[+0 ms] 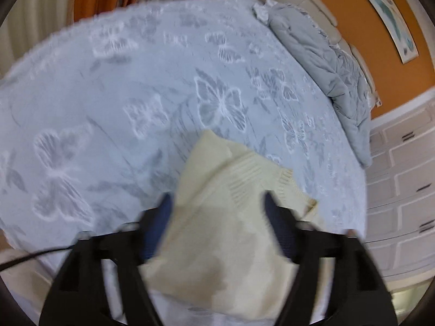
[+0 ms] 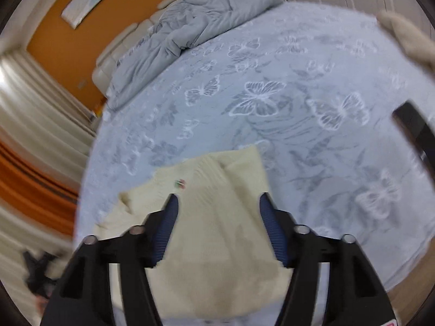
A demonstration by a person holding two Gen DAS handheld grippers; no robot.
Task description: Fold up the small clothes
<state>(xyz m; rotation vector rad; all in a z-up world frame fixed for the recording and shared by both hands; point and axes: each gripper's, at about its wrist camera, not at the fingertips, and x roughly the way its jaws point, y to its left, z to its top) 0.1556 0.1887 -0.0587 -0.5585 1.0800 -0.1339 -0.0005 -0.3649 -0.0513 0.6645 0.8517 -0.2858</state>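
Cream sweater [image 1: 217, 231] lying rumpled at the near edge of the butterfly bedspread [image 1: 108, 95], ribbed hem turned up. Left gripper [image 1: 218, 212] and right gripper [image 2: 217, 212] both above it, jaws spread wide, cloth between the pads but not pinched. Likely trouble: the loose fold springing open or sliding off the edge, nothing pinning it. Grey duvet [image 2: 190, 27] bunched well apart.
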